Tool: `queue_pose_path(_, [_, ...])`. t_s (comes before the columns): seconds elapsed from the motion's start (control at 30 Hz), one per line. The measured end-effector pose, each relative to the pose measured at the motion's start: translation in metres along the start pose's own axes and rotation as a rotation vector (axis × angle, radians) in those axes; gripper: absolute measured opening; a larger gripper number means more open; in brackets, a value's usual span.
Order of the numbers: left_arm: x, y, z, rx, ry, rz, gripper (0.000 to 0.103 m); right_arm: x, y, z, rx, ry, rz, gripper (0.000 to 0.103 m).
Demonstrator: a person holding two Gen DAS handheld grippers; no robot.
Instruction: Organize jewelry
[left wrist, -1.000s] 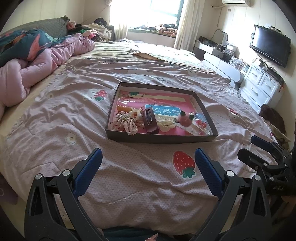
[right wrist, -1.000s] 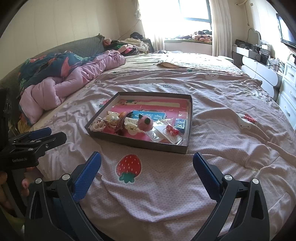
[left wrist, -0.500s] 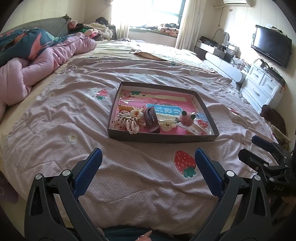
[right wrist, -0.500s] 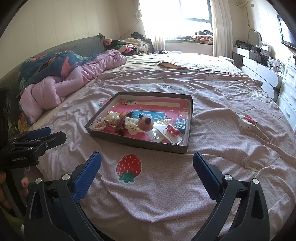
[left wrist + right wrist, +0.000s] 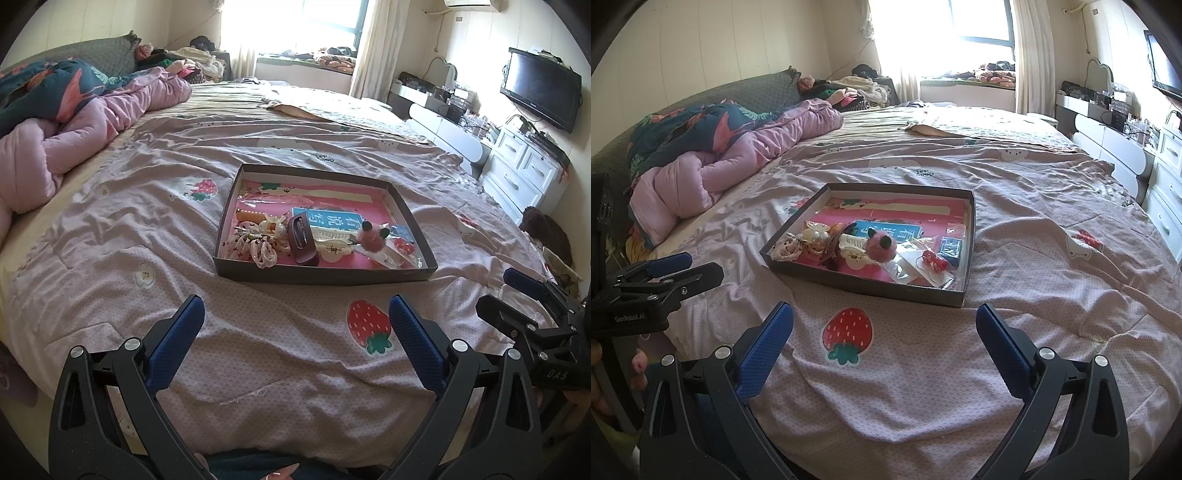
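Cardboard tray [image 5: 325,275] on the bed [image 5: 110,258] holds light, small hair clips: the stiff brown claw clip [image 5: 303,240] suits gripping across its body. Both the left gripper [image 5: 295,321] and right gripper [image 5: 884,328] hang open, empty.

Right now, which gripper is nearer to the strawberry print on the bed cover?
Right, though only slightly. The right gripper hangs open just behind the strawberry print, which lies between its fingers. The left gripper is open too, with the print near its right finger.
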State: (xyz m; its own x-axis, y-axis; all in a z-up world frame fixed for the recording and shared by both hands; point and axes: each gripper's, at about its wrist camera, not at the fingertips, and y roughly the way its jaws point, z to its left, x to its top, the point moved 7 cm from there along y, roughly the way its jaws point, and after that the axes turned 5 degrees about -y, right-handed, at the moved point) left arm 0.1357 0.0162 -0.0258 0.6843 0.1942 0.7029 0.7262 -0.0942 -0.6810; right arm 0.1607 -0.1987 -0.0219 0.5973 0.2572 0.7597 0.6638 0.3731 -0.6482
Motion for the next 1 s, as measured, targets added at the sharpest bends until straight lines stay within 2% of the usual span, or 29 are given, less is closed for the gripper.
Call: queue_pose_path(1.0, [0.002, -0.0027, -0.0043, -0.003, 0.007, -0.005, 0.092, -0.0002, -0.0004, -0.0002, -0.002, 0.0, -0.001, 0.096])
